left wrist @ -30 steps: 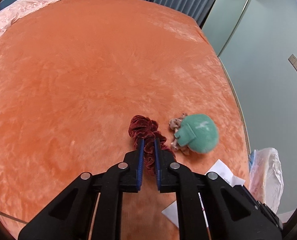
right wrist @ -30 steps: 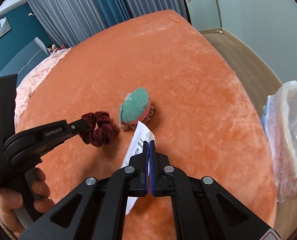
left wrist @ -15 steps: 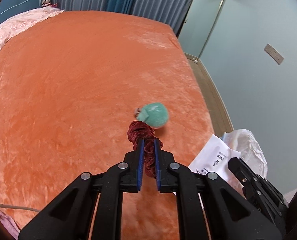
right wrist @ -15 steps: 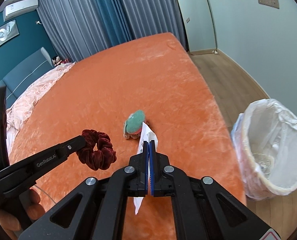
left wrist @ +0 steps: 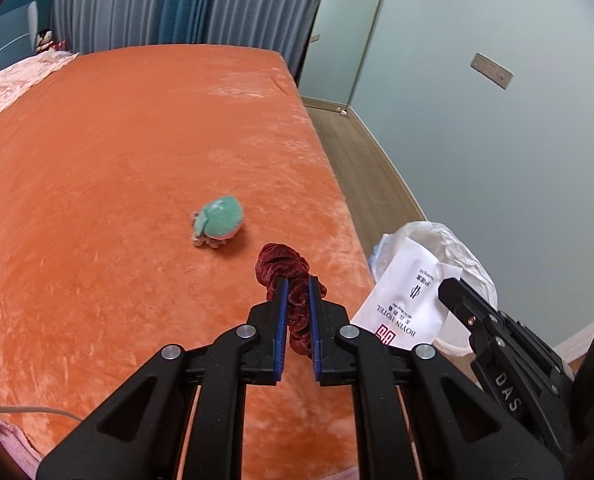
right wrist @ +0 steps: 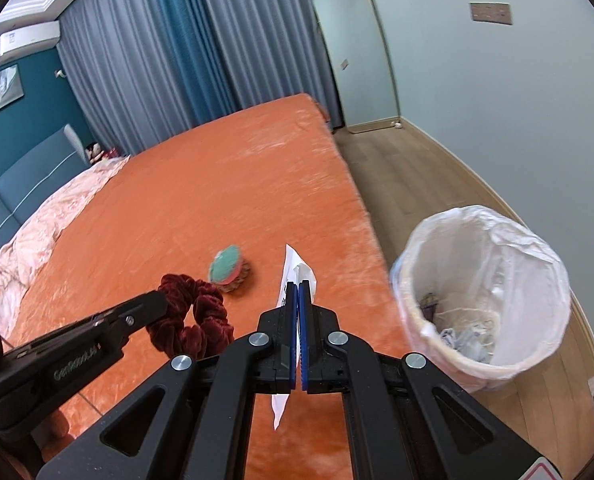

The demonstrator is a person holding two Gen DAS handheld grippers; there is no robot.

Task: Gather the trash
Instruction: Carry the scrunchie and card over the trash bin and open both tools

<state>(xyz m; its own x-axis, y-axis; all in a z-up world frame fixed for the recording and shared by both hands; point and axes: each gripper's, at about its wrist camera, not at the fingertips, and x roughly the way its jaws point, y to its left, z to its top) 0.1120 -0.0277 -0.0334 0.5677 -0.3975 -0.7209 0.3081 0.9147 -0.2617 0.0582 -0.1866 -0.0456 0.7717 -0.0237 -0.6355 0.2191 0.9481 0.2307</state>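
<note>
My left gripper (left wrist: 296,286) is shut on a dark red velvet scrunchie (left wrist: 283,266) and holds it above the orange bed; it also shows in the right wrist view (right wrist: 189,314). My right gripper (right wrist: 298,286) is shut on a white paper sachet (right wrist: 293,264) with hotel print, also seen in the left wrist view (left wrist: 407,300). A bin lined with a white bag (right wrist: 485,280) stands on the floor right of the bed, with trash inside. Both grippers are near the bed's right edge, left of the bin.
A green and pink plush toy (left wrist: 217,222) lies on the orange blanket (left wrist: 137,152). A pink quilt (right wrist: 45,216) lies at the far left. Wooden floor (right wrist: 409,168), a pale wall and a mirror are to the right. A white cable (left wrist: 29,410) crosses the bed's near edge.
Both grippers have risen and drawn back from the plush toy, carrying the scrunchie and the sachet toward the bed's right edge. The bin has come fully into view.
</note>
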